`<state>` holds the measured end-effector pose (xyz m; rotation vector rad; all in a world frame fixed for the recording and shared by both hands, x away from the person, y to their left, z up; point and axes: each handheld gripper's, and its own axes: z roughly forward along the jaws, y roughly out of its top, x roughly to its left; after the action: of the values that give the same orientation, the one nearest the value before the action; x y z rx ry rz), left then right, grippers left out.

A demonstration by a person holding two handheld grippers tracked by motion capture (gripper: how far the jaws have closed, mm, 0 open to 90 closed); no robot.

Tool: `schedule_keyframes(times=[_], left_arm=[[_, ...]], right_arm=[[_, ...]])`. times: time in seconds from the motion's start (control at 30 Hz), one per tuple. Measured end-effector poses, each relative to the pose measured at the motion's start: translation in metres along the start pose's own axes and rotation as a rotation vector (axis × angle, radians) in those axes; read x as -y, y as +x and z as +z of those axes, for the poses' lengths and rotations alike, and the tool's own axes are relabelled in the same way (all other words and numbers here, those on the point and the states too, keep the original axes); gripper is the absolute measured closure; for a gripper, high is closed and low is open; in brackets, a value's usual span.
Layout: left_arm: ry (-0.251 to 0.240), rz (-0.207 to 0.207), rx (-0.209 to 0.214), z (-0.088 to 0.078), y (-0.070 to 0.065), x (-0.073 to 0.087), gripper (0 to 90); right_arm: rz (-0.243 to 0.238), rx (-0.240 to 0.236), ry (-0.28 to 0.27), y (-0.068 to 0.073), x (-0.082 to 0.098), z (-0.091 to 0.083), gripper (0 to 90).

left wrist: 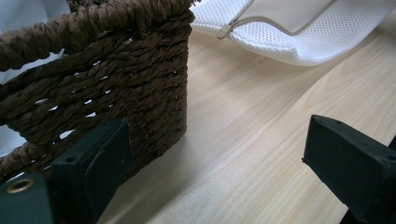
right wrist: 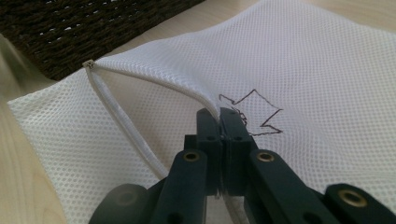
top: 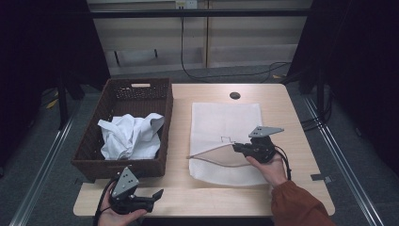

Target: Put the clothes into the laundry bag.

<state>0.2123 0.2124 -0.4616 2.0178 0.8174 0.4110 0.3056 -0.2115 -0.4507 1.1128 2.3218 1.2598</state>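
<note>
A white mesh laundry bag [top: 226, 122] lies flat on the wooden table, its zipper opening facing the near left. My right gripper [top: 236, 147] is shut on the upper edge of that opening [right wrist: 212, 108], lifting it beside a black drawn arrow mark [right wrist: 254, 114]. The zipper edge [right wrist: 121, 119] gapes below. A dark woven basket [top: 162, 117] at the left holds crumpled white cloth [top: 131, 135]. My left gripper [top: 159, 193] rests open near the table's front left, by the basket's near corner [left wrist: 154, 93], with nothing between its jaws.
A round cable hole [top: 235, 95] sits at the table's far edge. Bare wood [left wrist: 243, 140] lies between basket and bag. Metal rails and cables run along the floor beside the table.
</note>
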Motion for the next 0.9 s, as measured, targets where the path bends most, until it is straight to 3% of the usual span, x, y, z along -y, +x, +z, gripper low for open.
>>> schedule_keyframes(times=[0.3, 0.9], left_arm=[[-0.004, -0.001, 0.001, -0.001, 0.0, 0.001, 7.6], [-0.006, -0.003, 0.0, -0.004, -0.002, -0.002, 9.8]], right_arm=[[0.011, 0.005, -0.08, -0.005, -0.016, -0.011, 87.7], [0.023, 0.02, -0.165, -0.007, -0.048, -0.022, 87.8]])
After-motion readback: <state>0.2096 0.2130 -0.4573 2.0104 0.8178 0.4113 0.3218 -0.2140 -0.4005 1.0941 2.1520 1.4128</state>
